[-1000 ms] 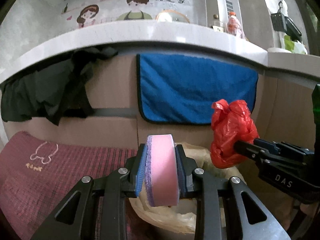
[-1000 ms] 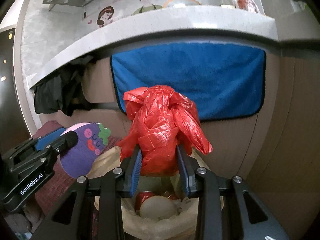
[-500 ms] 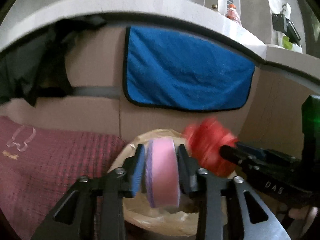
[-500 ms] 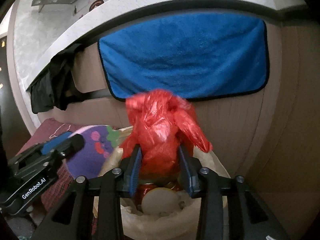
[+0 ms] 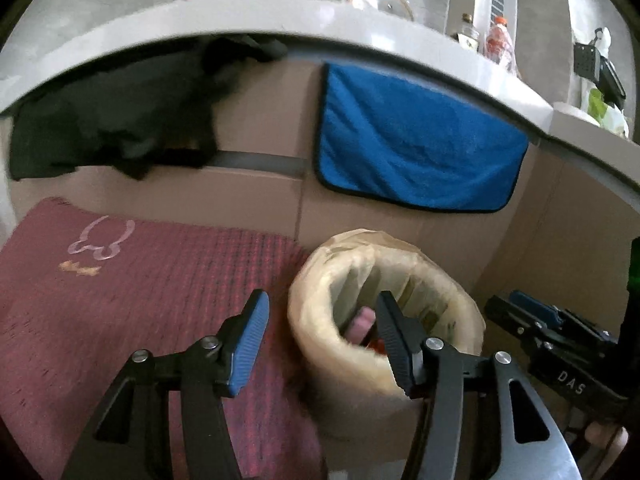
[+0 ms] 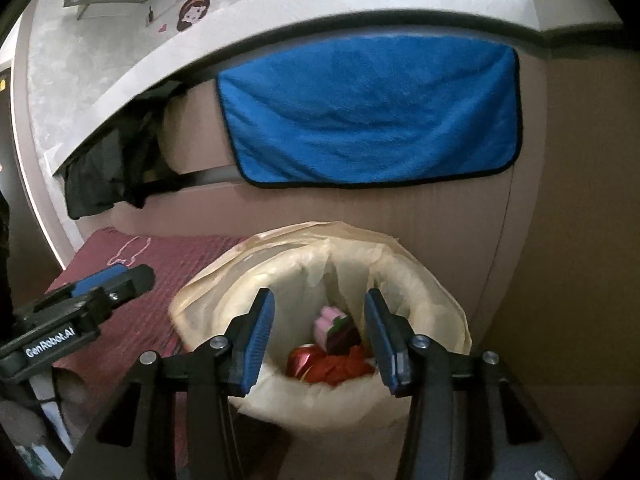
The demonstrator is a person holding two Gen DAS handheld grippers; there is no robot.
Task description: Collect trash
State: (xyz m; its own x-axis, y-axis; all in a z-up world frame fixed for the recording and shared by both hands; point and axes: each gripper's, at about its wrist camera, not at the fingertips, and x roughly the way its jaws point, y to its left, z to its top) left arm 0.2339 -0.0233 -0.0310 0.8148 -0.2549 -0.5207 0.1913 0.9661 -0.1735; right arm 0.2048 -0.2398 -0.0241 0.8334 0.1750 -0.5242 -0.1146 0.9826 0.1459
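Blue towel [image 6: 372, 112] hangs on the cabinet front, upper centre of the right wrist view; dark cloth [image 5: 120, 116] hangs at upper left of the left wrist view. Maroon mat [image 5: 140, 280] covers the floor at lower left.

Lined trash bin [image 6: 440, 292] stands against the cabinet, centre-bottom of the right wrist view. Inside it: red plastic bag [image 6: 340, 368] crumpled low, pink sponge [image 6: 326, 326] tilted above it, a shiny red can-like item [image 6: 302, 360] at left.

Right claw [image 6: 320, 336] is over the bin mouth, released, jaws just been opening, nothing between the pads. Left claw [image 5: 320, 336] is likewise released and empty, jaws just been opening; it straddles the near-left rim, one finger over the mat, the other over the opening. Sponge [image 5: 362, 322] shows just inside, blurred.

Risks, by judgement:
- Left claw finger near the rim could snag the loose liner [image 5: 320, 280] on withdrawal and tip the light bin or drag the liner out.
- Both claws sit close together over a narrow mouth; a sideways pull could knock them together.
- Sponge sits high and could bounce out if the bin is bumped.
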